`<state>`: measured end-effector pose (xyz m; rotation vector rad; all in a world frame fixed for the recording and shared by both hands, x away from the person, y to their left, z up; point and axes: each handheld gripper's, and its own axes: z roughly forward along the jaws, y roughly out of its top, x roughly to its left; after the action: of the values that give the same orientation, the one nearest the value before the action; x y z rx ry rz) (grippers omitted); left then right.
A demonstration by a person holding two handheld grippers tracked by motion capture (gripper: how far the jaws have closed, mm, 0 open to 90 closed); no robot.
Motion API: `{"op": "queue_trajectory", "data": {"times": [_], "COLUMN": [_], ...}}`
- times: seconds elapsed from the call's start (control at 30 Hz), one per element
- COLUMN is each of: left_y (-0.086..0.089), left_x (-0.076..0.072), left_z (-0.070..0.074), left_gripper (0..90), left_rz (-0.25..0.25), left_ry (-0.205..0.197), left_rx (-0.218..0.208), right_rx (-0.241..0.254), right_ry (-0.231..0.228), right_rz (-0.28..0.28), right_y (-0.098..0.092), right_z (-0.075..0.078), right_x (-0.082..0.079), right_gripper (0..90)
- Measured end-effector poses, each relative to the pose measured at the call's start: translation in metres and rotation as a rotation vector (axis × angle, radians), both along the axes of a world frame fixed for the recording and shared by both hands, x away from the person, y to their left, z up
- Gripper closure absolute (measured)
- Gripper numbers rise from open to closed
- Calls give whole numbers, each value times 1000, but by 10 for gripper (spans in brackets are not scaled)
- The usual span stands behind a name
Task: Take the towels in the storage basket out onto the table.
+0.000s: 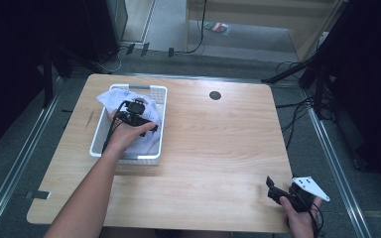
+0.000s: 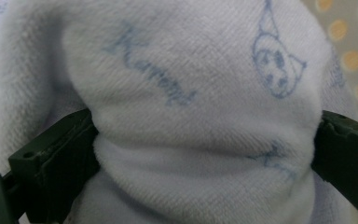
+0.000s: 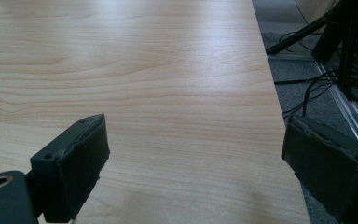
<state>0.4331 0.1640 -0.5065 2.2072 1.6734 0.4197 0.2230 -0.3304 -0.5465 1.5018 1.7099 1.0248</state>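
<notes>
- While the white basket (image 1: 155, 124) sits near the tabletop's far left corner, the left gripper (image 1: 135, 115) is lowered into it, onto the white towel (image 1: 146, 141).
- A thick fold of that towel (image 2: 200, 116), printed with pale blue script and a small face, is seen bulging between the jaws in the left gripper view; both jaws are pressed against the cloth, so a grip appears to be taken.
- The grasping step is judged to be in hand.
- A straight lift clear of the basket's rim is called for next.
- The right gripper (image 1: 277, 191) is held idle at the near right corner, jaws spread wide over bare wood (image 3: 168, 93).
</notes>
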Motion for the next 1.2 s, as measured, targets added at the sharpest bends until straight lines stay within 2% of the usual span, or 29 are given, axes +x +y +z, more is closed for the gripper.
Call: {"op": "queue_trajectory", "data": {"times": [0.13,0.23,0.27,0.37,0.63,0.67,0.77,0.9,1.03,1.2], "left_y": [-2,1,2,0,2,2,5,9,15,15], "left_x": [0,-1,0,-1,-2,-2,-2,-3,-3,-4], "left_z": [-4,-6,-6,-7,-3,-3,0,3,5,6], "left_gripper": [0,0,0,15,179,188,287,398,497,514], "left_rz": [-15,-15,-21,-19,-11,-4,23,-2,-3,-1], "left_ry": [-6,-15,-7,-5,6,4,4,9,4,6], "left_rx": [17,-7,-11,3,-8,-9,-24,-39,-70,-67], "right_rx": [2,4,3,2,5,5,4,6,10,9], "right_ry": [3,4,5,8,10,10,11,11,11,12], "right_rz": [-1,-2,-2,-1,-1,-1,-2,0,1,0], "right_y": [0,0,0,0,0,0,0,0,0,-1], "right_z": [0,0,0,0,0,0,0,0,0,0], "right_x": [0,0,0,0,0,1,1,1,1,1], "right_gripper": [73,73,73,74,74,74,74,74,73,73]}}
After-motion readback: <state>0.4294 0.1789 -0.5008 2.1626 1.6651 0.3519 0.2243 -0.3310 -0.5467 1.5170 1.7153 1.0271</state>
